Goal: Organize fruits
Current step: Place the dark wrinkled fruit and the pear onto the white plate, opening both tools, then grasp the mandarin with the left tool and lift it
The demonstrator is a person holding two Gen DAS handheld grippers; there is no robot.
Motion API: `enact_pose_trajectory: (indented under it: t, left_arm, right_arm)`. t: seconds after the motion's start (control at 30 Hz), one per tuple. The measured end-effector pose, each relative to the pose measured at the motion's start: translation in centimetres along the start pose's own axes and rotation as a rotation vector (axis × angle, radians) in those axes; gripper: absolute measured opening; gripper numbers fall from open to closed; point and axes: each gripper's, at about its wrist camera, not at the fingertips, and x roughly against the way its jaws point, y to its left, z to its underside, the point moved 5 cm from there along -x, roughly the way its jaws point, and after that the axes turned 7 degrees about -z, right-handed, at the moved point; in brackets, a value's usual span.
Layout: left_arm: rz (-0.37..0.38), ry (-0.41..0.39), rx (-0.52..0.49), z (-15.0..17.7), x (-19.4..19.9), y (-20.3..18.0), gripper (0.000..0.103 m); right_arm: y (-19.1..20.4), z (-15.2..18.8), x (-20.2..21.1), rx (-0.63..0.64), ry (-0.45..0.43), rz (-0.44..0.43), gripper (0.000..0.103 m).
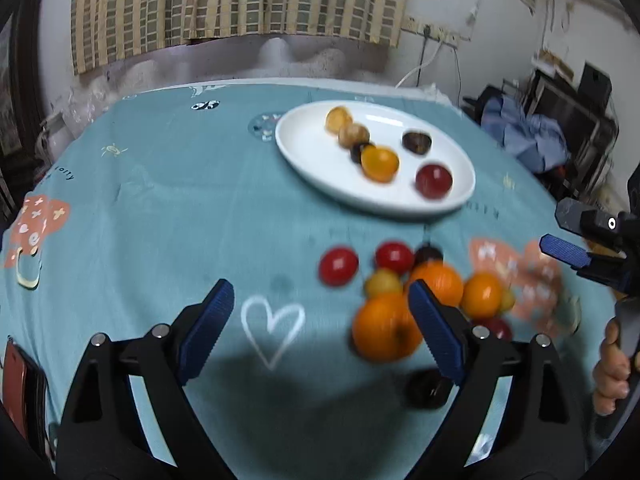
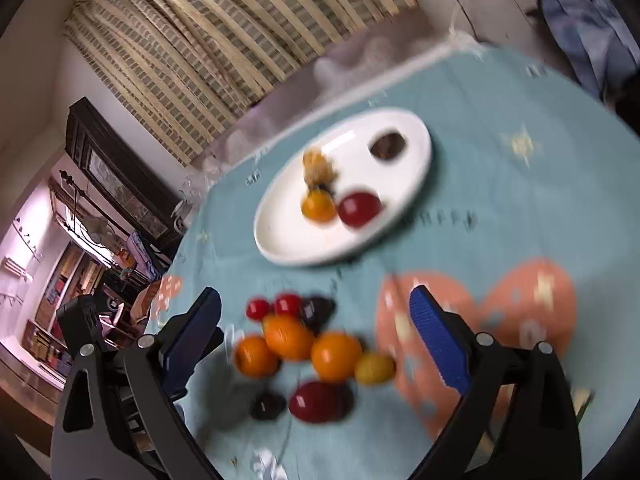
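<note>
Plate (image 1: 304, 160): white, far on the desk (image 1: 160, 208); six small fruits already on it.
Pile (image 1: 400, 292): loose fruit near, on the teal cloth, apart from the plate; oranges, red and dark pieces touching.
Left hand-held gripper (image 1: 320, 328): jaws apart, empty, just left of the pile.
Right hand-held gripper (image 2: 316, 344): jaws apart, empty, over the pile.
Handling (judged): round, light, smooth; they will likely roll. Small red ones look soft; pinch gently.
Hold: across the widest middle, one fruit at a time.
Note: both views motion-blurred.
</note>
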Motion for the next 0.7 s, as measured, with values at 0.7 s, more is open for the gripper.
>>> enact_pose_trajectory:
  t: [0.7]
  left_arm:
    - [-0.011, 0.004, 0.078, 1.7, 0.7, 5.2, 0.101]
  right_arm:
    - [-0.8, -1.1, -0.1, 0.010, -0.006, 0.060, 0.095]
